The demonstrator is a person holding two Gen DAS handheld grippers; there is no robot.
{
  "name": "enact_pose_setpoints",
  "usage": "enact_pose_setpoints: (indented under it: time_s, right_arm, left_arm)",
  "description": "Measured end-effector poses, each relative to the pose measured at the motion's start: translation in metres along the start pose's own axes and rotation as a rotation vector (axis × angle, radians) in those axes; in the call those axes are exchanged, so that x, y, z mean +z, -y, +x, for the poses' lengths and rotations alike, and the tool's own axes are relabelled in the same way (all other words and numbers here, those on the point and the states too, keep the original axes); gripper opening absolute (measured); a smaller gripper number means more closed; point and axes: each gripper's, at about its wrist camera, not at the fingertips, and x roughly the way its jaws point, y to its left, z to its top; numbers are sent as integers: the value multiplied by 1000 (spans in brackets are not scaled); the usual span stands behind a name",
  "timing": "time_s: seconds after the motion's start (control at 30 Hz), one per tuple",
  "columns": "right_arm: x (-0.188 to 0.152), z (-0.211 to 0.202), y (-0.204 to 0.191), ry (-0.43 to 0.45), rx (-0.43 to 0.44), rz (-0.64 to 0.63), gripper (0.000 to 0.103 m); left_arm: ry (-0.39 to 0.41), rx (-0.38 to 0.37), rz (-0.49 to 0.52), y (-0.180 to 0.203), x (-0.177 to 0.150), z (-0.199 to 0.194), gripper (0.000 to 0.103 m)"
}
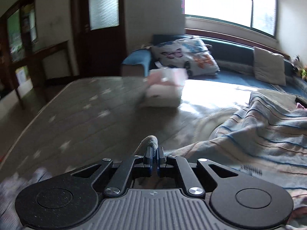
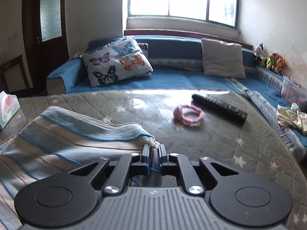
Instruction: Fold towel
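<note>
With each corner pinched between closed jaws, left gripper [image 1: 154,154] and right gripper [image 2: 153,153] hold the striped towel [image 2: 63,134] above the table [image 2: 220,140], probably to keep an edge taut for folding.

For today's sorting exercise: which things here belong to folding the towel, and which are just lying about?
Belongs: striped towel, left gripper, right gripper, both pinching it.
Lying about: tissue box, pink ring, remote control, butterfly cushion.

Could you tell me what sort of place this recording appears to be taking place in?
Most likely a home living room: a blue sofa with a butterfly cushion runs under a wide window, and a low glass-topped table holds the towel, a remote control and a tissue box.
</note>
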Motion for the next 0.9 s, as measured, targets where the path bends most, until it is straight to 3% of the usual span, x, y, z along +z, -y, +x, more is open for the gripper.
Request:
enact_pose_setpoints:
  time_s: [0.23, 0.43, 0.7, 0.9]
  right_arm:
    - [-25, 8, -13, -104, 20, -72, 14]
    - [-20, 2, -11, -90, 19, -55, 24]
    - [-18, 10, -3, -107, 42, -14, 32]
    - [-18, 13, -10, -102, 53, -33, 39]
  left_arm:
    - [-124, -20, 43, -15, -22, -31, 10]
    - [-74, -55, 111, 1, 0, -45, 18]
    - [-64, -261, 194, 58, 38, 5, 19]
    - [-88, -395, 223, 106, 52, 66, 23]
